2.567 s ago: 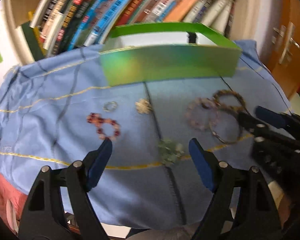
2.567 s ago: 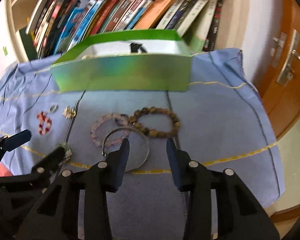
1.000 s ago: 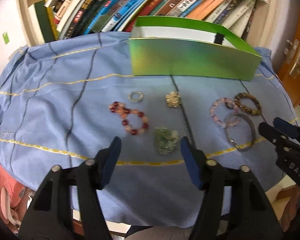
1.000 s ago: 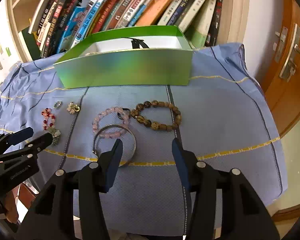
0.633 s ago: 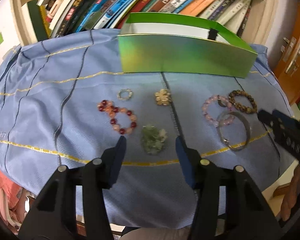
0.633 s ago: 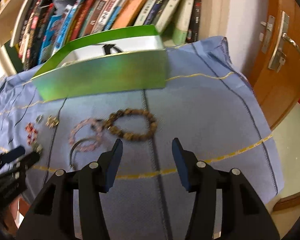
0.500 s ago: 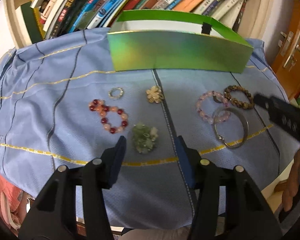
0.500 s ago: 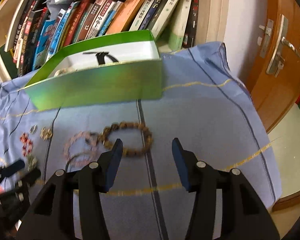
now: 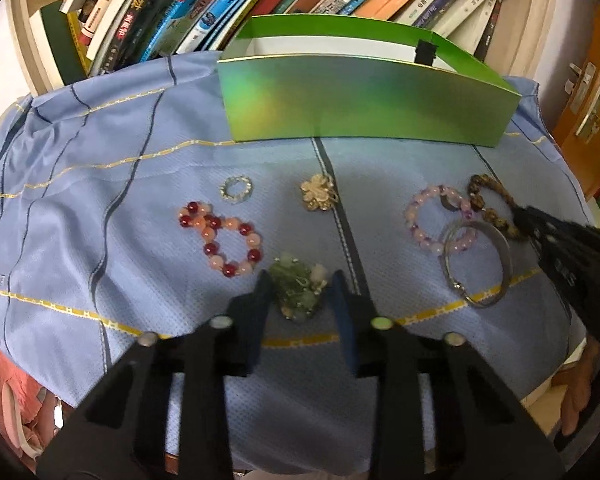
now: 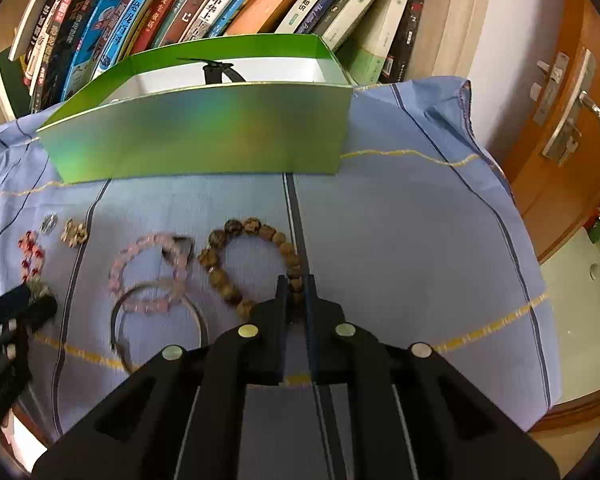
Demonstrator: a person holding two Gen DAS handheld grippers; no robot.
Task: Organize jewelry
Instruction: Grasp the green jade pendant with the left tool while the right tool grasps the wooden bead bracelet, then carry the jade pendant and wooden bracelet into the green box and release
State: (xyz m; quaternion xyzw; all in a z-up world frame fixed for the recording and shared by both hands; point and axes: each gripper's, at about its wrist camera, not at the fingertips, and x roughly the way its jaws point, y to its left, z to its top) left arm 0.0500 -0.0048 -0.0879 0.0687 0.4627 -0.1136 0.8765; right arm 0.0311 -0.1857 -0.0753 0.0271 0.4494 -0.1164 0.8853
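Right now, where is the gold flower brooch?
In the left wrist view the gold flower brooch lies on the blue cloth just left of its dark centre stripe, in front of the green box, with the small silver ring to its left.

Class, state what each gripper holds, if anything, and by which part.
Right gripper pinches the brown bead bracelet at its near-right beads. Left gripper straddles the green stone piece; grip uncertain.

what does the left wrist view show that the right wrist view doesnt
Only the left wrist view shows the left tongs straddling the green bead cluster.

Only the right wrist view shows the right tongs shut on the brown bead bracelet and the white inside of the green box.

Both show the pink bracelet, the metal bangle, the red bead bracelet and the books.
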